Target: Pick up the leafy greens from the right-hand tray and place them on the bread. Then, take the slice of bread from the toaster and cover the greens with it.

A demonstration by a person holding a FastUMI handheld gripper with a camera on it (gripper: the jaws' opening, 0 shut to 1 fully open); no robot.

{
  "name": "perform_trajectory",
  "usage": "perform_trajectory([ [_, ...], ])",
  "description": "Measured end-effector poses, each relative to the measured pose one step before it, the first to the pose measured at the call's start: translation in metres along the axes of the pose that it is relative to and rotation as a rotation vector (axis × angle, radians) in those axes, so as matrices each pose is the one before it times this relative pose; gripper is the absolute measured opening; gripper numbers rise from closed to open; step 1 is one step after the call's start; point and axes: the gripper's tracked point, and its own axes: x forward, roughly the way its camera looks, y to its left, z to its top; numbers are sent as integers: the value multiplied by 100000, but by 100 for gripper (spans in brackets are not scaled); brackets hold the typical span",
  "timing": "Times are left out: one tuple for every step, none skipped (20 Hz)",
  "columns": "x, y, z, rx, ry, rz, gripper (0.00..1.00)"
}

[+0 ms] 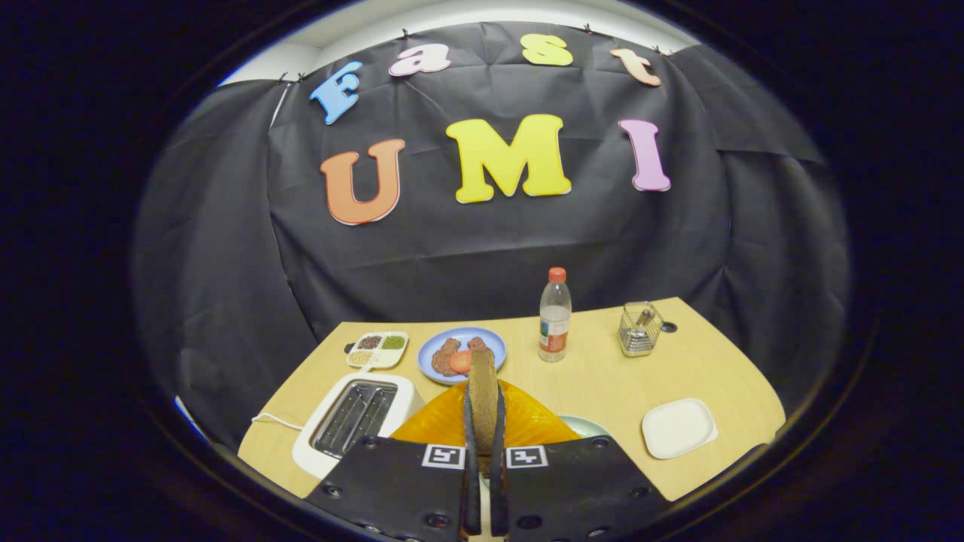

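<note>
The hand-held gripper (483, 482) pinches the bread slice (483, 391) upright (edge-on), directly above the orange plate (527, 421) beside the toaster (354, 421).

wall: black cloth (482, 248), creased, clipped along top
above cloth: white wall strip (452, 15)
desk (587, 376): light wood, evenly lit

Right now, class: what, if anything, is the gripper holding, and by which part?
The gripper is shut on the slice of bread, pinching its lower edge so it stands upright between the fingers.
</note>
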Motion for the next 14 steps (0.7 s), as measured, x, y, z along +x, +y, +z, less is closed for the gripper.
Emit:
perform_trajectory([
  [611, -409, -1035, 826, 1374, 743, 5],
  [748, -350, -1132, 802, 1417, 964, 5],
  [637, -345, -1049, 1107, 1249, 703, 5],
  [688, -360, -977, 1292, 1249, 416, 5],
  [535, -369, -822, 1018, 1232, 89, 5],
  [580, -496, -924, 688, 1421, -474, 5],
  [494, -448, -600, 689, 1042, -337, 5],
  [453, -305, -532, 645, 761, -27, 5],
  [326, -301, -371, 561, 581, 269, 5],
  [333, -316, -354, 68, 257, -40, 5],
  [404, -282, -313, -222, 486, 282, 5],
  [202, -359, -309, -580, 528, -209, 5],
  [107, -467, 79, -775, -208, -203, 5],
  [20, -512, 38, -1067, -146, -788, 8],
])
